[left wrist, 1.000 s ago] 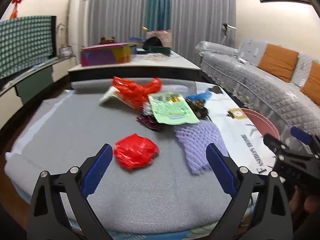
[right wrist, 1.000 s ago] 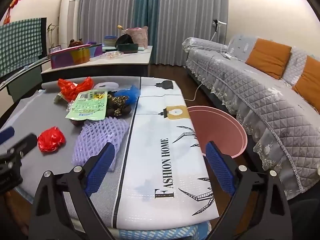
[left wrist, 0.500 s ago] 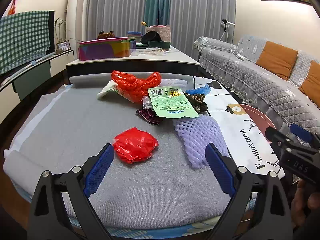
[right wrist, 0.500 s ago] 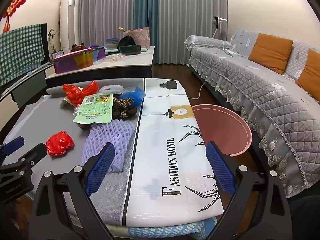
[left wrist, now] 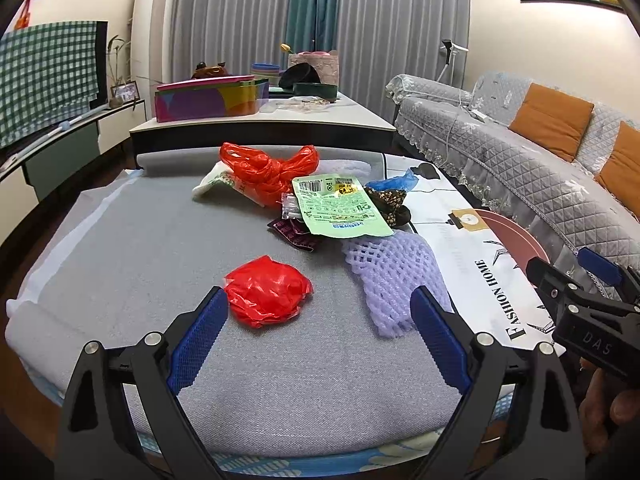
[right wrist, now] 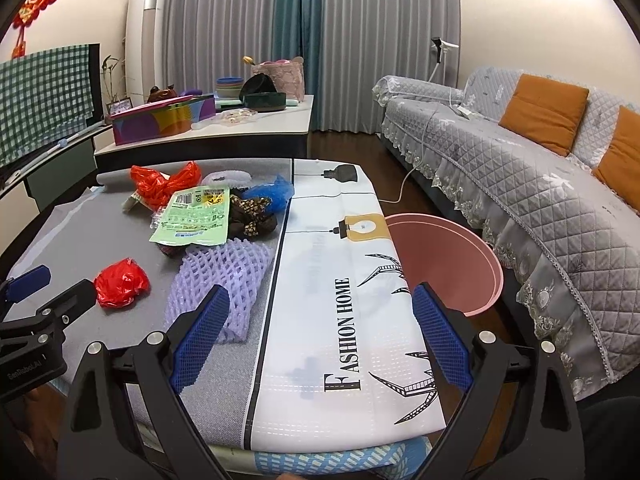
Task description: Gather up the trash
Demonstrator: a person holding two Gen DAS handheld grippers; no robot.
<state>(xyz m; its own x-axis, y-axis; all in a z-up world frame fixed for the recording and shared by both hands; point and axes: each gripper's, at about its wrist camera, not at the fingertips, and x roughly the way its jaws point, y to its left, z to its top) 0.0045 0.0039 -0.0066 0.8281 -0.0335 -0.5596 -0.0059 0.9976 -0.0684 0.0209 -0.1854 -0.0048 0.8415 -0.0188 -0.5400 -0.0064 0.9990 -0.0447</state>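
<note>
Left claw (left wrist: 316,332) wide open, empty, near red wrapper (left wrist: 267,296); right claw (right wrist: 318,334) wide open, empty

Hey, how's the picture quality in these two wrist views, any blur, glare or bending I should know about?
Left wrist view: sharp, evenly lit indoors; the crumpled red plastic wrapper shows small glossy highlights; fisheye bends the grey quilted sofa and darkens the corners. Right wrist view: also sharp, no motion blur; the white printed table mat looks bright with faint sheen; the pink plastic bin is clear; edges curve strongly.

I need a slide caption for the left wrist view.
Open left tongs face a crumpled red wrapper on the grey table.
</note>
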